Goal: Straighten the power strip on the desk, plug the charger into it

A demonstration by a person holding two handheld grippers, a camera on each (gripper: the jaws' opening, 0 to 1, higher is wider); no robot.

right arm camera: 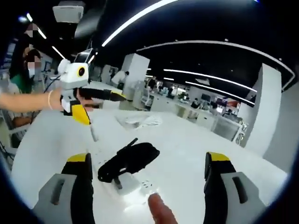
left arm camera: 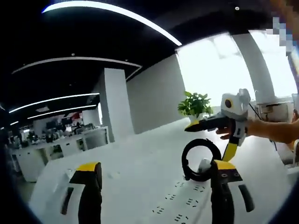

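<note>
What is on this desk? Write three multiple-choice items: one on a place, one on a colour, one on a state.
1. Where is the black cable?
A. On the white desk
B. On the floor
C. Clamped in a gripper

2. What colour are the left gripper's jaw tips?
A. Red
B. Green
C. Yellow

3. How do the left gripper's jaws stand?
A. Shut on the charger
B. Open, holding nothing
C. Shut on the plant

Answers:
1 A: the black cable lies coiled on the white desk, by the charger.
2 C: the left gripper has yellow caps on both jaws in its own view.
3 B: the jaws stand wide apart with bare desk between them, and the plant is far behind.
</note>
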